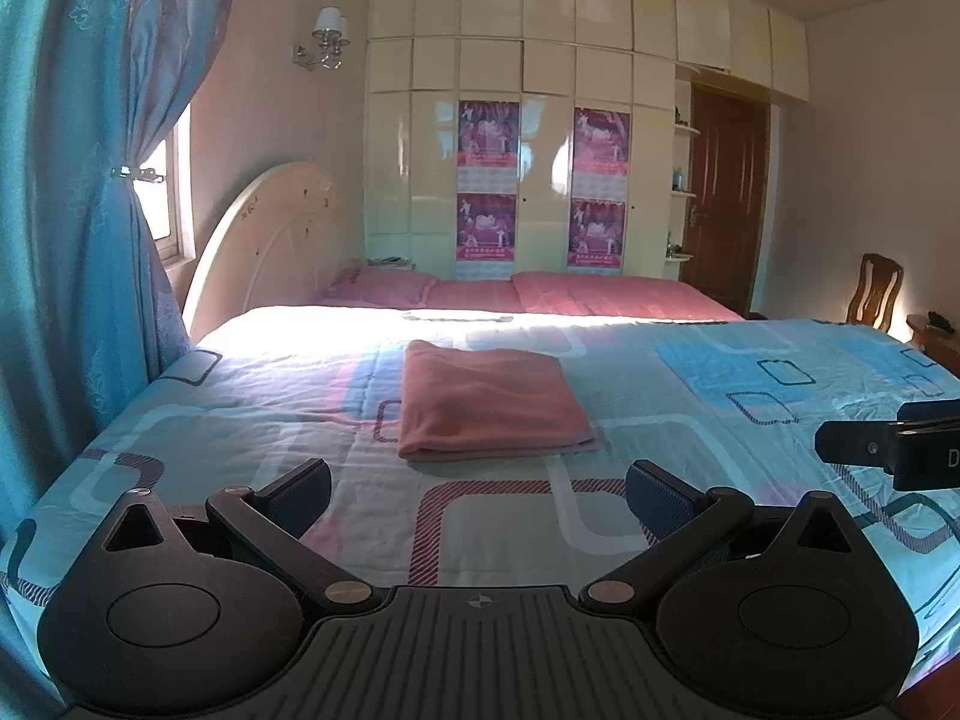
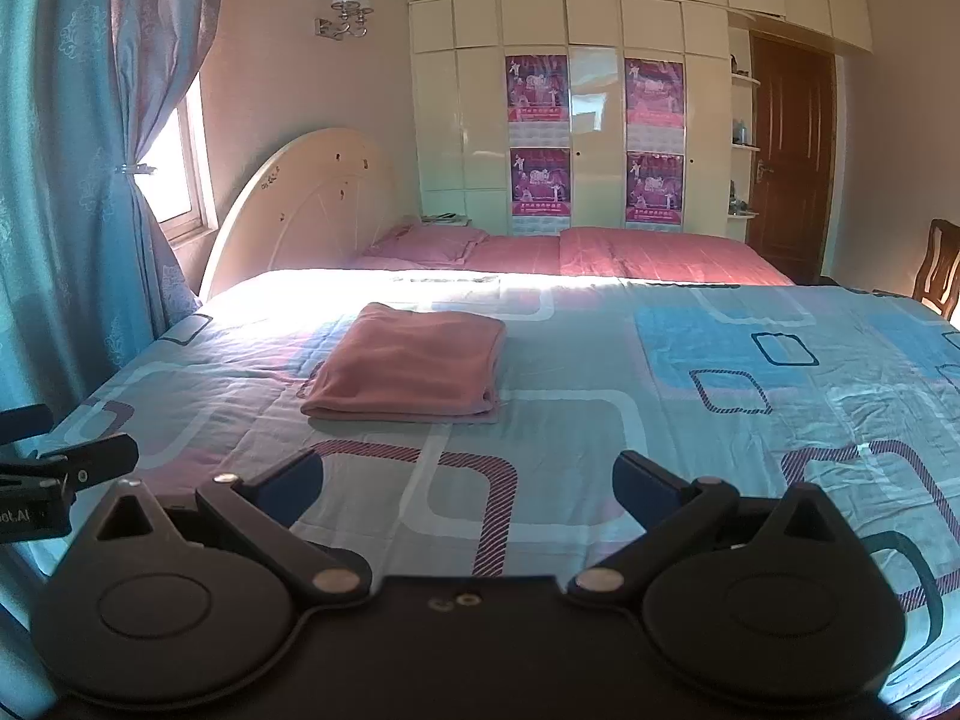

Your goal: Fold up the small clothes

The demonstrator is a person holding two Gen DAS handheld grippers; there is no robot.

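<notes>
right, starting at your left, the blue curtain (image 1: 78, 228) hangs by the window, and just past it the patterned bedspread (image 1: 690, 372) runs across the whole bed, with the pink cloth (image 1: 486, 402) lying near the middle of it, a little left of centre in the right wrist view (image 2: 414, 363). it sits as a flat squared bundle, layers stacked, the rounded folded edge toward the left and a thin loose layer peeking out along the near edge and the right corner. it looks soft and light, a limp fleecy sort of fabric, so expect it to sag and slide over itself the moment you lift one side; nothing fragile, nothing slippery on that quilted cover. if another fold is wanted, your best hold is probably the near corners, one per tong, pinching through every layer so the bottom sheet comes along. now the tongs: your left gripper (image 1: 477, 495) is spread wide, blue pads far apart, nothing between them, hovering over the bedspread short of the cloth and not touching it. your right gripper (image 2: 468, 489) is the same story, splayed wide, empty, held above the cover with the cloth ahead and to its left. each one peeks into the edge of the other's view, side by side. by the look of it the folding is done or nearly so.
</notes>
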